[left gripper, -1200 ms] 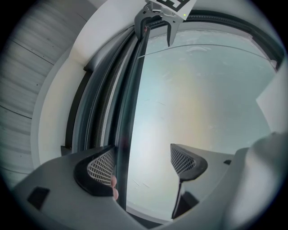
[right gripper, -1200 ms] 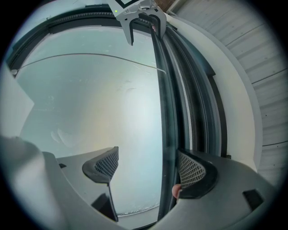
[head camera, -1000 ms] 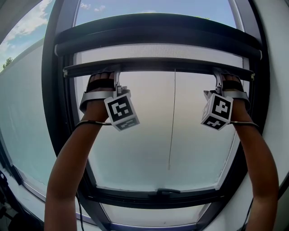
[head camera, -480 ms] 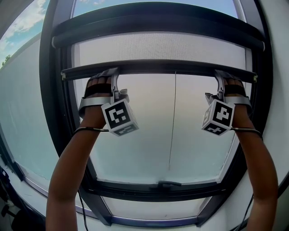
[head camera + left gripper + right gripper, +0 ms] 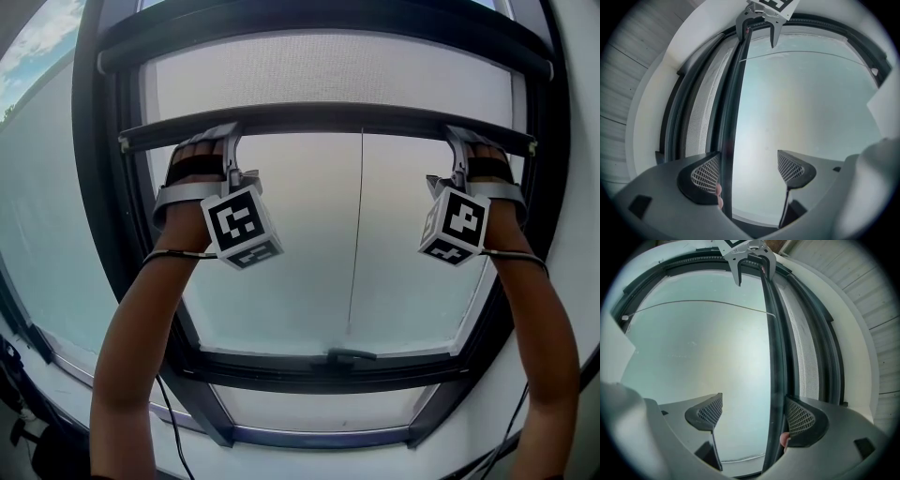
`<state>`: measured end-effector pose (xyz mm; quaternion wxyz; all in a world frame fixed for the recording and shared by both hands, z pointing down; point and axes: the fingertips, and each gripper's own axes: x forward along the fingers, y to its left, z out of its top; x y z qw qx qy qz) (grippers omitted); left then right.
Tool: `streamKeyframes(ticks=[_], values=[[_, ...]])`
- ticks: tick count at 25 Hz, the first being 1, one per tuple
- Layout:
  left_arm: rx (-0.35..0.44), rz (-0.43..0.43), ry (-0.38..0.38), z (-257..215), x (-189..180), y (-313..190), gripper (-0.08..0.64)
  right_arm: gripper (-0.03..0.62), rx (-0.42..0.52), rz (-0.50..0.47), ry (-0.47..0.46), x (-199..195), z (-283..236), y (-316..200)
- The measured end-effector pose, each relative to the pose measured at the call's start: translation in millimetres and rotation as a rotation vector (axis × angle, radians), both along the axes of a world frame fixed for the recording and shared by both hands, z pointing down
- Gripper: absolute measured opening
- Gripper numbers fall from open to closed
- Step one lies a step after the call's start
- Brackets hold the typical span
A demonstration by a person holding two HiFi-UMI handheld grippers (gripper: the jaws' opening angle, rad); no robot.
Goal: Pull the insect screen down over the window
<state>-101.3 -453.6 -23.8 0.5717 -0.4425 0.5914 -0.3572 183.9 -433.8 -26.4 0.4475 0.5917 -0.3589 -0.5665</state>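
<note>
The insect screen's dark pull bar (image 5: 328,120) runs across the window, with a band of pale mesh (image 5: 328,75) unrolled above it. My left gripper (image 5: 225,141) is hooked over the bar's left end and my right gripper (image 5: 459,141) over its right end. In the left gripper view the bar (image 5: 733,117) passes between the jaws of the open left gripper (image 5: 747,173), close against the left pad. In the right gripper view the bar (image 5: 776,357) lies against the right pad of the open right gripper (image 5: 753,418). A fingertip shows behind each bar-side pad.
A thin pull cord (image 5: 356,234) hangs from the bar's middle over the frosted pane. A black window handle (image 5: 349,356) sits on the lower frame. The black side frame (image 5: 112,234) flanks the screen on the left, and a cable (image 5: 169,422) hangs at the lower left.
The pull bar has come down away from the roller housing, so more mesh shows above it. Both grippers have moved down with the bar.
</note>
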Motion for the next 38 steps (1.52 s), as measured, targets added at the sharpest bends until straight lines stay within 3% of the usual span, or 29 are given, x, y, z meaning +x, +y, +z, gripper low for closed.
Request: streamKeyframes(ticks=[6, 15, 25, 31, 38], values=[[-0.002, 0.036, 0.021, 7, 4, 5, 0.367, 0.394, -0.003, -0.004, -0.017, -2, 11, 0], [-0.051, 0.006, -0.013, 46, -1, 3, 0.367, 0.394, -0.033, -0.011, -0.033, -3, 46, 2], [-0.071, 0.037, 0.044, 58, 4, 4, 0.367, 0.394, -0.071, -0.002, -0.057, -3, 61, 4], [-0.059, 0.007, -0.008, 67, 1, 5, 0.367, 0.394, -0.080, -0.003, -0.041, -2, 69, 5], [-0.136, 0.038, -0.012, 92, 5, 7, 0.367, 0.394, -0.118, -0.007, -0.037, 0, 93, 5]])
